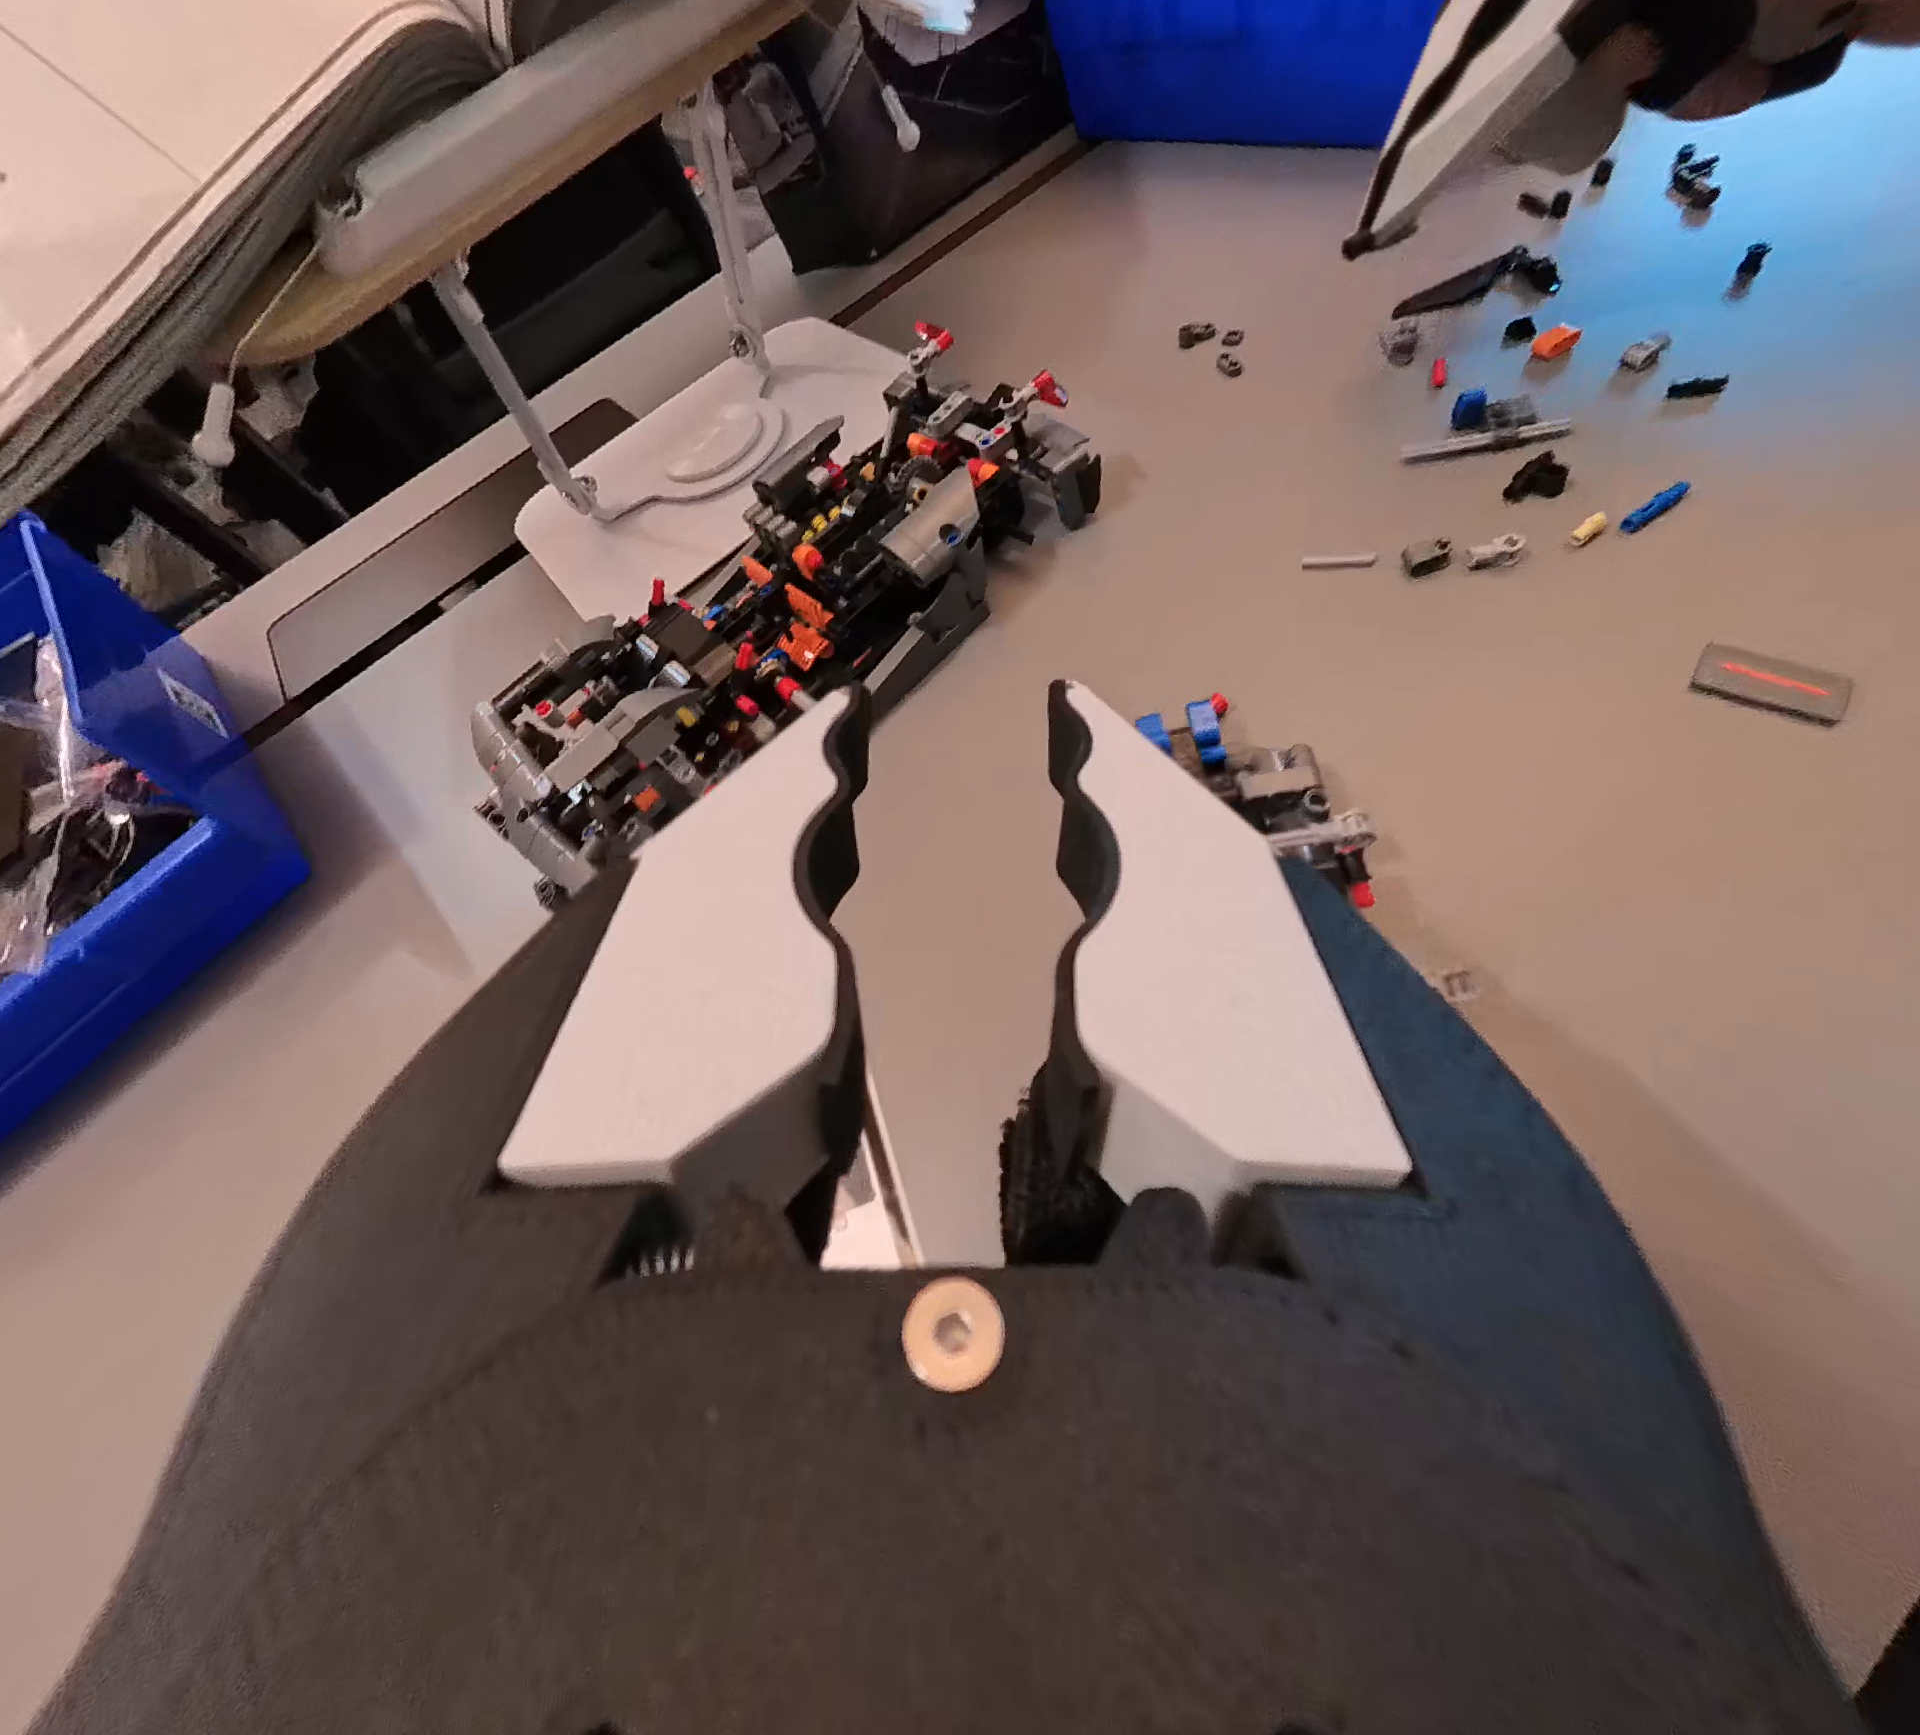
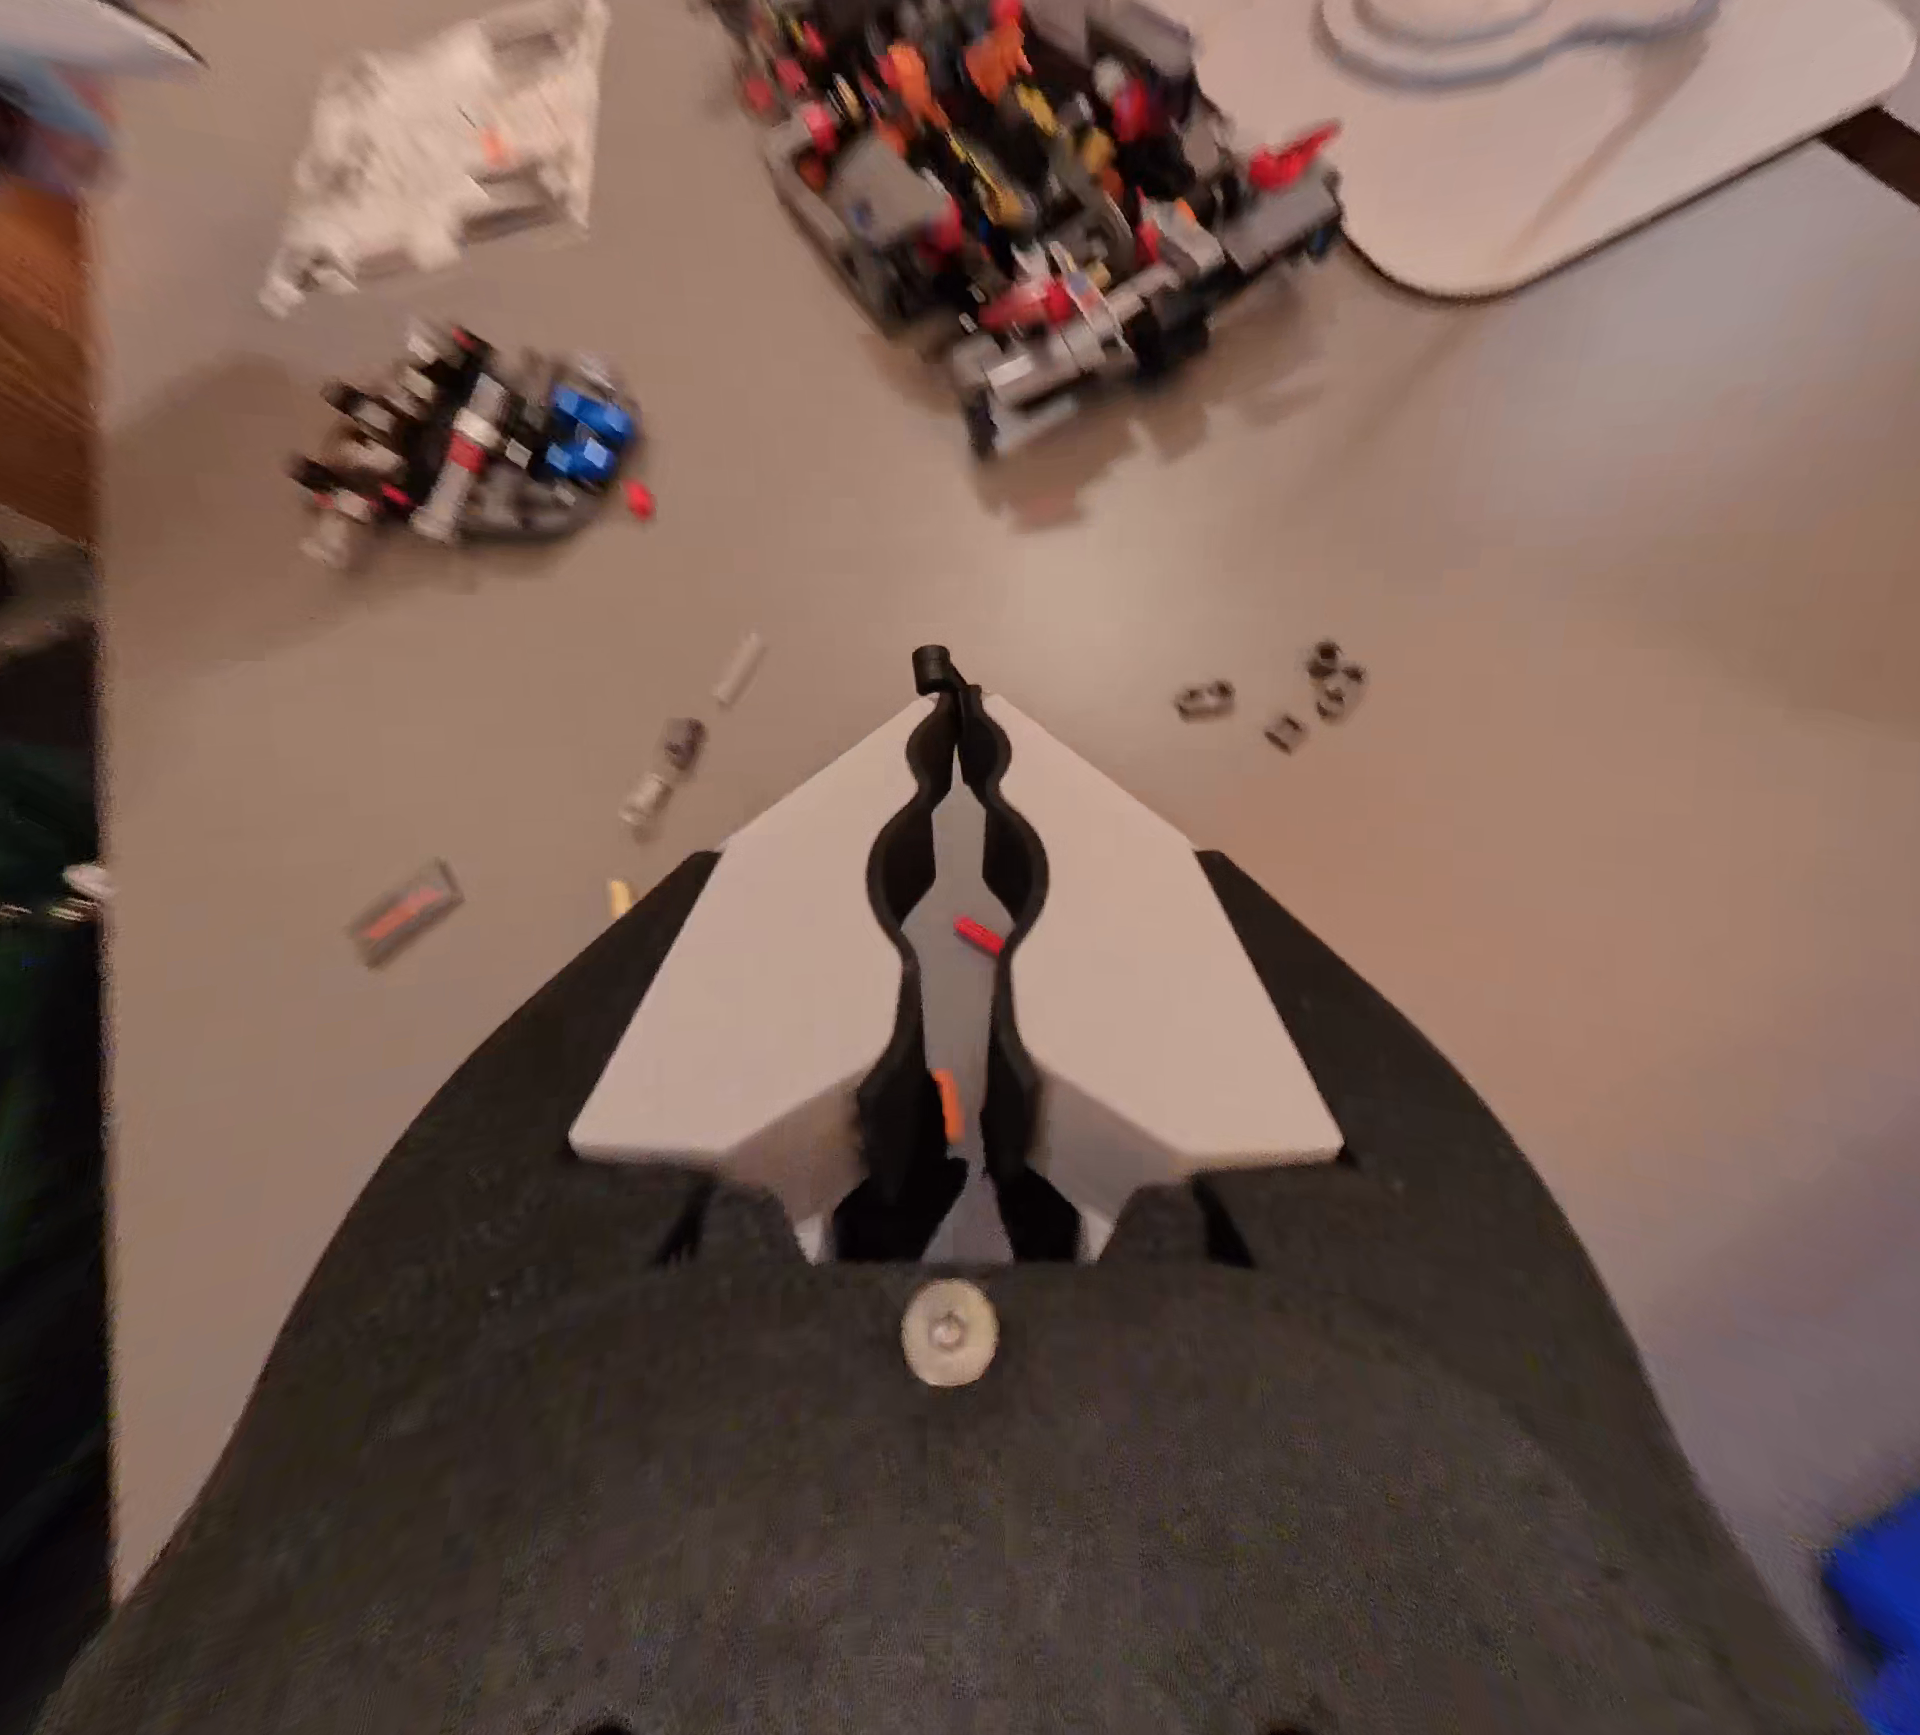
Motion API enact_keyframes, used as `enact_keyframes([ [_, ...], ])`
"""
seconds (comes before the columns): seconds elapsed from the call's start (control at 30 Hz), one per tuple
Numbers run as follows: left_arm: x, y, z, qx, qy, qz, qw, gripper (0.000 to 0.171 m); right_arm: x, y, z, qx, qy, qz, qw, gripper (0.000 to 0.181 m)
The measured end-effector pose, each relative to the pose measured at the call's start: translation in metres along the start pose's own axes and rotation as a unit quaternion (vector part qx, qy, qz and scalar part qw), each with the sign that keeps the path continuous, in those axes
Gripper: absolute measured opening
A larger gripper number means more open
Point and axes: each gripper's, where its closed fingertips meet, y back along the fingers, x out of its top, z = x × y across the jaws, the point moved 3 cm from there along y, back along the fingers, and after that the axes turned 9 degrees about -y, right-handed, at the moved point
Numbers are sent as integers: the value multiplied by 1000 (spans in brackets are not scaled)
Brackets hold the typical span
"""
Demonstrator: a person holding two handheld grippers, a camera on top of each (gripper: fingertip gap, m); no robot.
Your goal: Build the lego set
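A long grey, black and orange lego car chassis (image 1: 790,605) lies on the grey table; it also shows blurred in the right wrist view (image 2: 1018,158). My left gripper (image 1: 956,709) is open and empty, just in front of the chassis. A smaller lego sub-assembly (image 1: 1288,781) with blue parts sits right of it, also seen in the right wrist view (image 2: 478,438). My right gripper (image 2: 951,698) is shut on a small black lego pin (image 2: 932,665) and holds it above the table; it shows in the left wrist view (image 1: 1382,231) at top right.
Loose small lego parts (image 1: 1538,428) are scattered at the right. A grey tile with a red stripe (image 1: 1771,686) lies apart. Blue bins stand at back right (image 1: 1247,12) and left (image 1: 114,854). An instruction book on a white stand (image 1: 717,438) rises behind the chassis. A clear bag (image 2: 457,158) lies left. Left tips to right tips: about 25 centimetres.
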Motion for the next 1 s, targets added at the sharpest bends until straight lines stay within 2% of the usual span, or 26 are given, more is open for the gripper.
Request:
enact_keyframes([
  [0.2,28,-11,16,-27,-18,31,999,32,30,20,-43,114,-46,102,987,0],
  [0.37,58,-22,45,-64,-43,63,995,33,44,22,-89,191,-41,135,971,0],
  [0.6,90,-38,77,-104,-53,103,988,34,67,12,-157,330,-47,181,925,0],
  [0.83,110,-47,83,-141,5,156,978,29,76,3,-174,408,-77,194,889,0],
  [1.0,118,-47,78,-179,70,195,962,9,79,-1,-174,438,-88,201,872,0],
])
